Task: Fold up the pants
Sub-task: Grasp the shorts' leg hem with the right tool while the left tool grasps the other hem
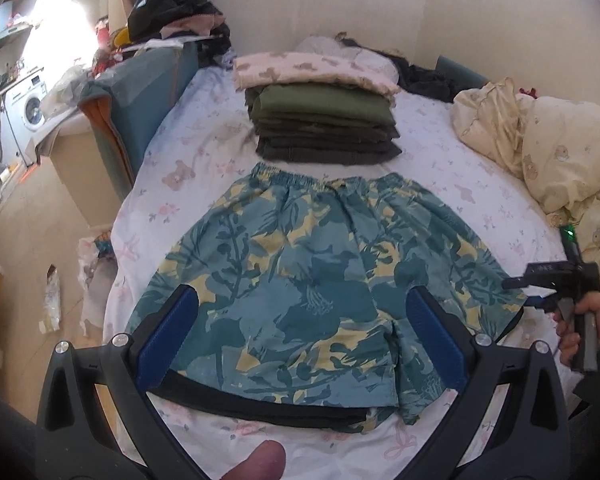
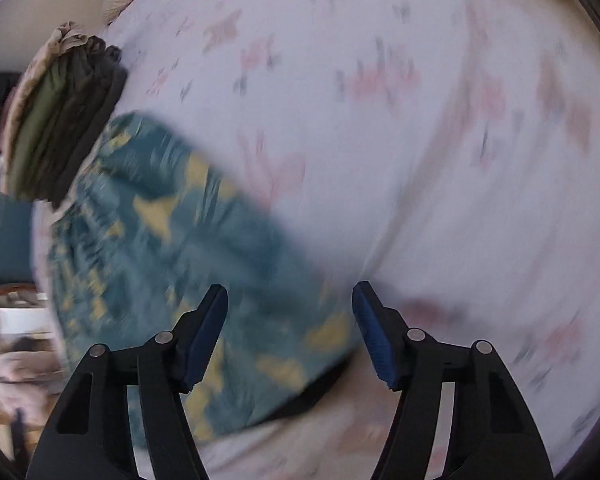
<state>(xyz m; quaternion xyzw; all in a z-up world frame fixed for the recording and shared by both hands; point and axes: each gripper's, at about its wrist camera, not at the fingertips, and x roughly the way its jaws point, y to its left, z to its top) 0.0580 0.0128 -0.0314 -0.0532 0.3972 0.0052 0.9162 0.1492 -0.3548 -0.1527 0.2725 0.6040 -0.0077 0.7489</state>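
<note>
Teal shorts with a yellow leaf print [image 1: 300, 280] lie flat on the bed, waistband far, leg hems near me. My left gripper [image 1: 302, 300] is open and empty, held above the near part of the shorts. My right gripper [image 1: 518, 294] shows at the shorts' right hem, held in a hand. In the blurred right wrist view the right gripper [image 2: 290, 300] is open and empty, its jaws apart over the shorts' edge [image 2: 172, 248].
A stack of folded dark and olive clothes [image 1: 324, 120] with a pink one on top sits beyond the waistband; it also shows in the right wrist view [image 2: 60, 128]. A cream duvet [image 1: 548, 152] lies at the right. The bed's left edge drops to the floor [image 1: 40, 220].
</note>
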